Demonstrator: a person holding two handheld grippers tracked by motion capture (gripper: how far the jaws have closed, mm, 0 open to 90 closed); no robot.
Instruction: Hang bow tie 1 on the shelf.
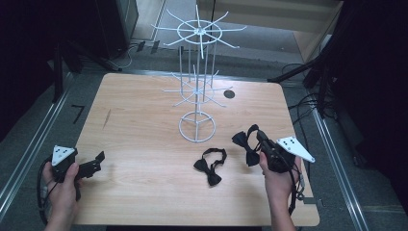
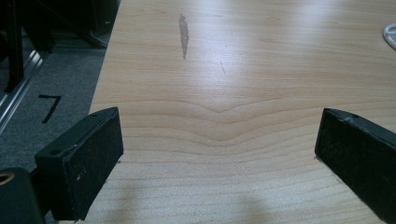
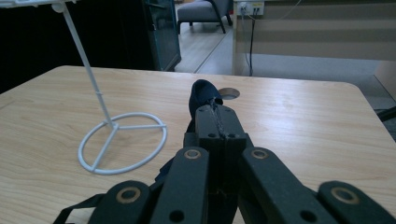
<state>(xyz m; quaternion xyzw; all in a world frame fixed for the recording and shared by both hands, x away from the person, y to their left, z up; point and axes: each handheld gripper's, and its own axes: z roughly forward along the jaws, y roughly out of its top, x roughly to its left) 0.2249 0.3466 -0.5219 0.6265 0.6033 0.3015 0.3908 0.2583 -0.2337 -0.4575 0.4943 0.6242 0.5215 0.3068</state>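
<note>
My right gripper has its jaws clamped on a bow tie, lifted near the worktop's right edge; left gripper jaws wide over bare wood.

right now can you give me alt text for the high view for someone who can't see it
The right gripper, held in a person's hand, is shut on a black bow tie lifted above a wooden table. A second bow tie lies near a white wire display stand, and the left gripper rests open at the table's left edge.
</note>
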